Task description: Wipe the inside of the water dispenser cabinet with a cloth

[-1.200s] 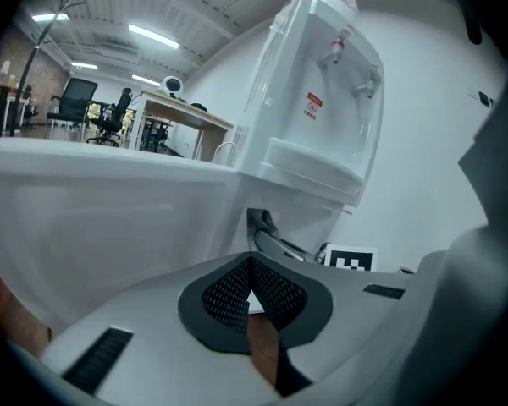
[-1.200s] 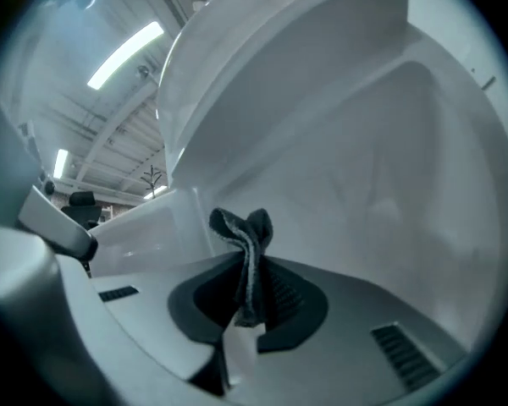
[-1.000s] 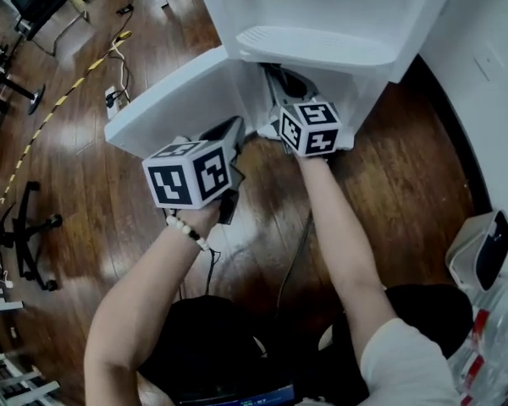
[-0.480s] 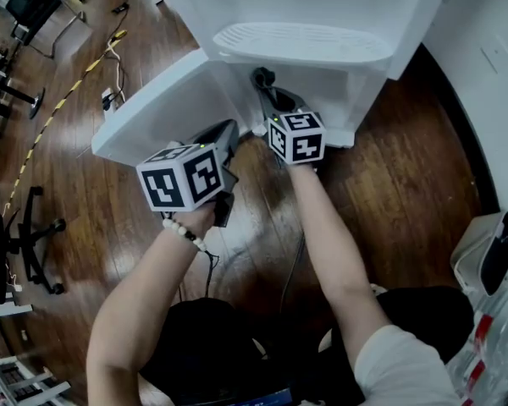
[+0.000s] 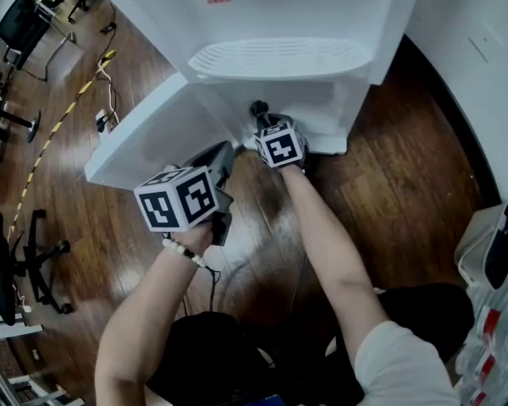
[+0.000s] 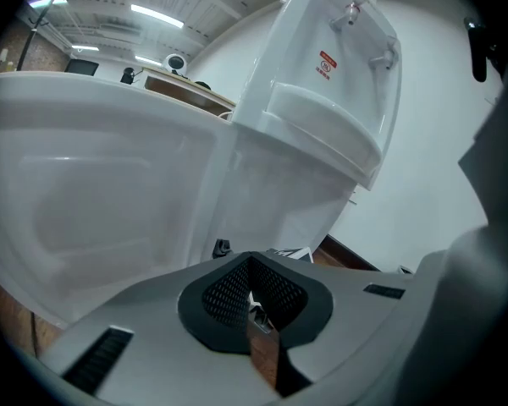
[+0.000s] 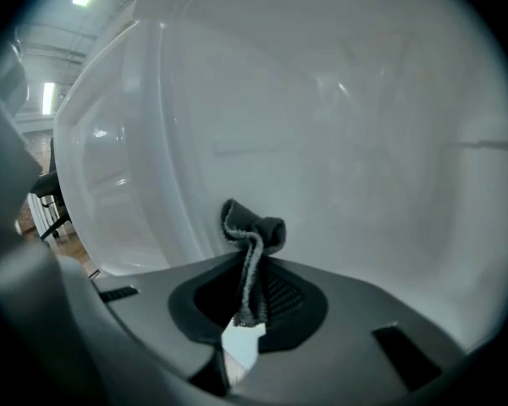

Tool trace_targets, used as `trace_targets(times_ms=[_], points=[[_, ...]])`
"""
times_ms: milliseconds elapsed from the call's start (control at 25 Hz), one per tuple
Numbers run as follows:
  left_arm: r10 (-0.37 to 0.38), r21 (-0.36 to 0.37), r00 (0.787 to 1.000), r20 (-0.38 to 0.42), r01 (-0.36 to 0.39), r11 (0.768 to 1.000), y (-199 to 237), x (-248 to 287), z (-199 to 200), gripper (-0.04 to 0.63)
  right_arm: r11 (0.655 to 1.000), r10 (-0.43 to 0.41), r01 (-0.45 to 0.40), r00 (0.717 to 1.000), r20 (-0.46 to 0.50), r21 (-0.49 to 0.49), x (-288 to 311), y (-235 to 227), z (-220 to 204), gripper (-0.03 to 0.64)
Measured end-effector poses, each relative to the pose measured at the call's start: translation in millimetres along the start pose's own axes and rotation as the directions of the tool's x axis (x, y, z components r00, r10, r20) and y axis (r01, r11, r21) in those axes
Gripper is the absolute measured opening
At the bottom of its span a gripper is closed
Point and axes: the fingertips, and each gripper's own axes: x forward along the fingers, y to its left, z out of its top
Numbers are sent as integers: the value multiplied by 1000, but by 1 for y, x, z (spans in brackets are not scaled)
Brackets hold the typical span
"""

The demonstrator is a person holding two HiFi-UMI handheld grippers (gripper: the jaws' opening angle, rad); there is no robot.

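Observation:
The white water dispenser (image 5: 288, 24) stands at the top of the head view, its cabinet door (image 5: 144, 134) swung open to the left. My right gripper (image 5: 262, 118) reaches into the cabinet opening below the drip tray (image 5: 279, 57). It is shut on a dark grey cloth (image 7: 252, 231), whose bunched end presses against the cabinet's white inner wall (image 7: 339, 125). My left gripper (image 5: 223, 156) hovers just outside by the open door, jaws shut with nothing between them. In the left gripper view the left gripper (image 6: 252, 265) faces the door's inner side (image 6: 102, 193) and the dispenser (image 6: 322, 100).
Dark wooden floor (image 5: 398, 159) surrounds the dispenser. Office chairs (image 5: 25, 252) and a yellow cable (image 5: 59, 108) lie at the left. A white wall (image 5: 483, 74) runs along the right, with a white bin (image 5: 487, 248) and plastic bottles (image 5: 491, 353) at the lower right.
My right gripper has pushed further into the cabinet with the cloth. The left gripper has stayed beside the open door, drifting only slightly.

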Motion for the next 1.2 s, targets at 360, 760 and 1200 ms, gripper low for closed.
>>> trace_targets(times_ms=[360,760,1200], points=[[-7,-5,1000,-3,7,1000,-3,2,-1,-3,998,49,-51,997,58,39,1,1,0,37],[3,-17,1000,3,-3,1000,1,3,1,-3,982,94,-6,882,461,-188,-70,7,141,37],[4,-25,1000,3,-4,1000,5,2,2,-3,998,49,-16,849,527,-67,-66,-6,168,37]])
